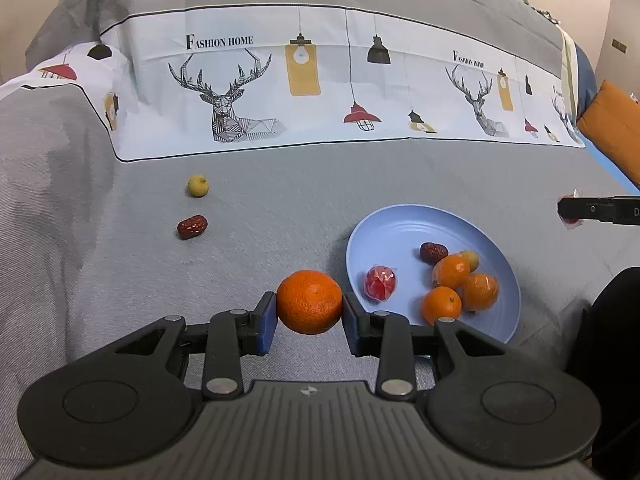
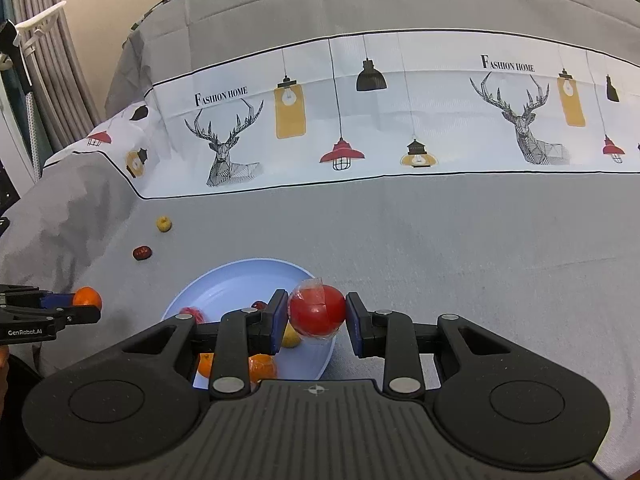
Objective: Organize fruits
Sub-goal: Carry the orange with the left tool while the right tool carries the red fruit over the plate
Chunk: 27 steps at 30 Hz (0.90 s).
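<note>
While the left tool grips an orange and the right tool a wrapped red fruit, either could roll off the crowded blue plate when released.

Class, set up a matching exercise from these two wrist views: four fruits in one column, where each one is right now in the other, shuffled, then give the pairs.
Things
1. large round orange mandarin
2. red fruit in clear plastic wrap
3. small round yellow fruit
4. dark red wrinkled date

Places
A. loose on the grey bedcover
B. on the round light blue plate
C. between the left gripper's fingers
D. between the right gripper's fingers

Pairs: 1-C, 2-D, 3-A, 4-B
</note>
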Motion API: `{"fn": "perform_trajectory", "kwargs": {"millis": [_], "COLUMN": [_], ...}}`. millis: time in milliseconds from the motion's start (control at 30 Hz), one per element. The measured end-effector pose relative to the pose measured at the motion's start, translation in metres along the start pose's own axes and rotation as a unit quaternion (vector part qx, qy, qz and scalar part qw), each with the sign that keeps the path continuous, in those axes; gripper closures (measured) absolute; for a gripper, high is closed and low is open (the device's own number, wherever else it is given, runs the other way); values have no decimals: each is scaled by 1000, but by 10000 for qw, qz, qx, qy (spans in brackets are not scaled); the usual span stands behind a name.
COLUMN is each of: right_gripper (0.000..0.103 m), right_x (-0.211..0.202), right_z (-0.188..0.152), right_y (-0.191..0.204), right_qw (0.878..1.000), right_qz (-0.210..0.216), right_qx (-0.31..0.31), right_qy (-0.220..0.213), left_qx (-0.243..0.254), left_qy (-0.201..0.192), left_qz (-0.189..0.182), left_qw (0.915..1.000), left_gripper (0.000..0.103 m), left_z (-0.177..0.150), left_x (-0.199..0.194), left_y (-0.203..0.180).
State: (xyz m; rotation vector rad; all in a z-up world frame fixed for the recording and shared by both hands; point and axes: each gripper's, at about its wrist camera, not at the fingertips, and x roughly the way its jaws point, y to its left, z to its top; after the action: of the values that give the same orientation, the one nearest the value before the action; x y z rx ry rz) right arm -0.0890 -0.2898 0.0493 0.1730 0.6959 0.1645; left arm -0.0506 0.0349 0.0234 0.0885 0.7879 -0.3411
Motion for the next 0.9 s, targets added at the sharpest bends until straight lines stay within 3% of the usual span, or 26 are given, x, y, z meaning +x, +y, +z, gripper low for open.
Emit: {"fn": "perform_trajectory", "kwargs": {"millis": [900], "right_gripper": [70], "right_x": [5], "right_z": [-2], "right_y": [9], "right_qw": [9996], "right_qz": [-89], "right_qx": [-265], "right_qy": [106], "left_qx": [31], "left_qy": [12], "left_qz": [23], "left_qw": [10000], "left_gripper": [65], "left_z": [-1], "left_x": [0], "left_y": [-2]}}
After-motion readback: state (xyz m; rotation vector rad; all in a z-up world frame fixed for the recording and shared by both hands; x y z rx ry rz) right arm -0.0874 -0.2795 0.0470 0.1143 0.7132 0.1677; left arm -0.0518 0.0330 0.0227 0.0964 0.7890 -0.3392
